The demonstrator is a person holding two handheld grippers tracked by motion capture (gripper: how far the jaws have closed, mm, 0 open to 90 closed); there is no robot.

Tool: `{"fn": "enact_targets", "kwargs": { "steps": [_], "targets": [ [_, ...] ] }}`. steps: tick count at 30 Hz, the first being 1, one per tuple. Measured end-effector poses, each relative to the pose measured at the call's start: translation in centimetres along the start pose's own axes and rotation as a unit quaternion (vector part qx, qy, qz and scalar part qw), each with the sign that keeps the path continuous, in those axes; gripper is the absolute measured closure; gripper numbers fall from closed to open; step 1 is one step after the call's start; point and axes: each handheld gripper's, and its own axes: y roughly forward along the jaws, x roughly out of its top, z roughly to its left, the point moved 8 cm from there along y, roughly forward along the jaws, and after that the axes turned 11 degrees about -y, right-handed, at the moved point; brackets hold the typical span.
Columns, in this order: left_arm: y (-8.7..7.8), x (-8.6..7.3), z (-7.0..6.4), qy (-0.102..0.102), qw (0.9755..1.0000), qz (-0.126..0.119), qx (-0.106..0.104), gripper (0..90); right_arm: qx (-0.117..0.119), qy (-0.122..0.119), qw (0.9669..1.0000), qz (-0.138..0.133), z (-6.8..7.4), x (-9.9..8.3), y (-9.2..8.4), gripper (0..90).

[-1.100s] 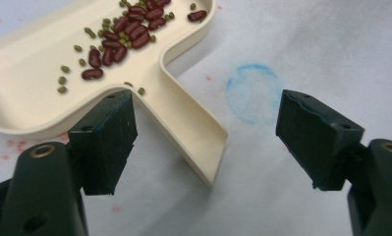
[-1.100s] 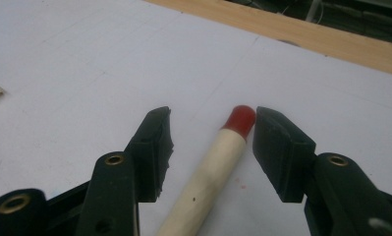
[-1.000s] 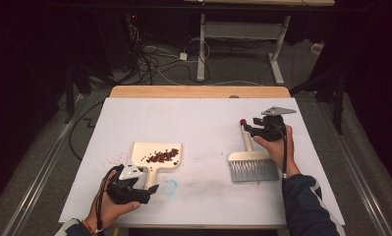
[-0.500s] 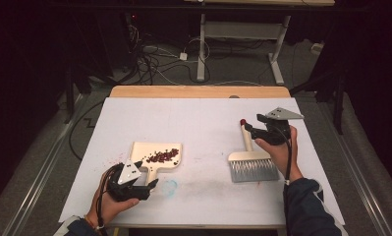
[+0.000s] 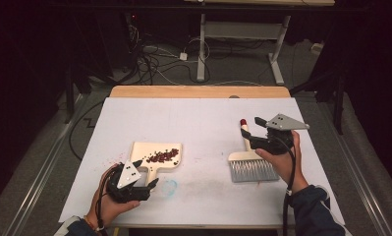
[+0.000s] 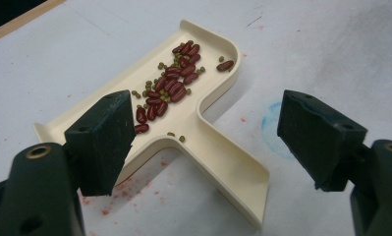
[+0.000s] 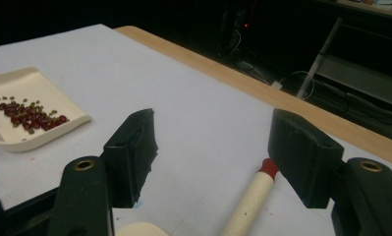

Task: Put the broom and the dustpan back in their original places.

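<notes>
The dustpan point(image 6: 218, 147) is cream, holding dark red beans point(image 6: 171, 86) mixed with small olive-green ones. The brush point(image 5: 250, 160) has a pale cream handle with a red tip and grey bristles. Both the left claw point(image 6: 208, 132) and the right claw point(image 7: 223, 157) are black, each topped by a grey plate. The tabletop point(image 5: 198, 123) is white with a light wood edge, faint red specks and a pale blue ring.

One dustpan point(image 5: 156, 157), one brush point(image 5: 252, 164), two grippers: left point(image 5: 152, 184), right point(image 5: 250, 140). Beans point(image 6: 171, 83) in pan: red ones about two dozen, small green ones too many to count.
</notes>
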Motion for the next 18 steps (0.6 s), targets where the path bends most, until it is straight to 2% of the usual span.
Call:
{"fn": "enact_targets", "kwargs": {
  "steps": [5,18],
  "targets": [
    [0.1,0.0,-0.1,0.001,1.0,-0.001,-0.003,21.2,-0.008,-0.013,0.9999,0.0,0.8,0.0,-0.7,35.0],
    [0.1,0.0,-0.3,0.004,1.0,0.0,-0.007,21.2,-0.013,-0.031,0.9989,-0.031,2.4,-1.2,-3.7,32.9]
  ]
}}
